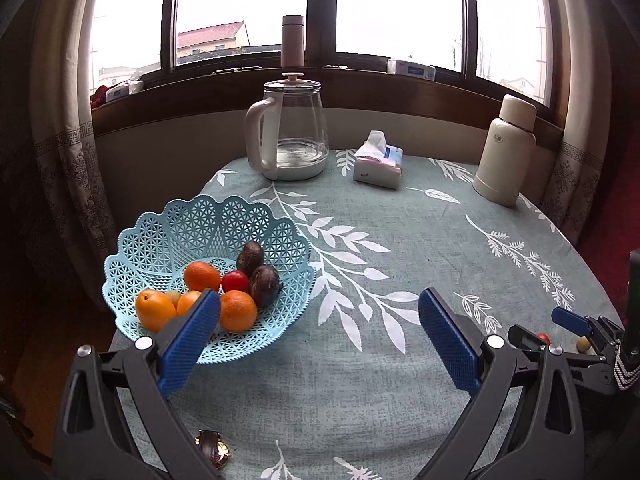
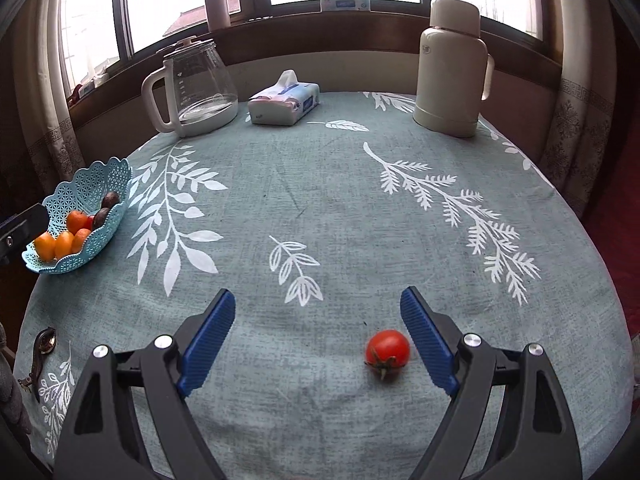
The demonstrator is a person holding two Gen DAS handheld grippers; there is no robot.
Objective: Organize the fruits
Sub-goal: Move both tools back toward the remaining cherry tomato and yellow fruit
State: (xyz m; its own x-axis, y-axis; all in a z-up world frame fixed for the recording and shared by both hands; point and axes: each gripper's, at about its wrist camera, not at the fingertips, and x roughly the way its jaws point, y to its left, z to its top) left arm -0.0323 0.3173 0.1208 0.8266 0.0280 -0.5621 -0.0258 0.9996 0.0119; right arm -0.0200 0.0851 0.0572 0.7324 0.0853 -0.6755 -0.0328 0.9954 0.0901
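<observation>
Red tomato (image 2: 387,352) on the cloth (image 2: 320,208), small, round, glossy, green calyx turned toward the camera and downward. Skin smooth, no visible bruise; likely soft, wants a gentle squeeze. Sits between the pads of the right gripper (image 2: 318,332), much nearer the right pad (image 2: 426,336) than the left one (image 2: 208,340); touching neither. Jaws spread wide, holding nothing.

Progress, as a judgement: mostly done. Blue basket (image 1: 256,216) at the table's left edge already holding four oranges (image 1: 238,310), a second red tomato (image 1: 235,281), two dark purple-brown fruits (image 1: 265,285), and something pale, barely visible, behind the front oranges. Left to do: tomato on the cloth not yet gripped, well apart from the basket. In the left wrist view, a small yellowish round thing (image 1: 582,344) near the right gripper, possibly one more fruit; too small to tell.

Left gripper (image 1: 320,332) hanging over the table just beside the basket, left pad (image 1: 192,340) overlapping the rim in view; contact cannot be told. Jaws wide, empty.

Further out: glass kettle (image 2: 196,84), tissue pack (image 2: 285,104) and cream flask (image 2: 450,68) along the far side, clear of the route to the basket. Watch (image 1: 212,449) lying near the front edge. Window behind, curtains either side.

Next move likely calls for centring the tomato before closing, since it lies off-middle and could roll.
</observation>
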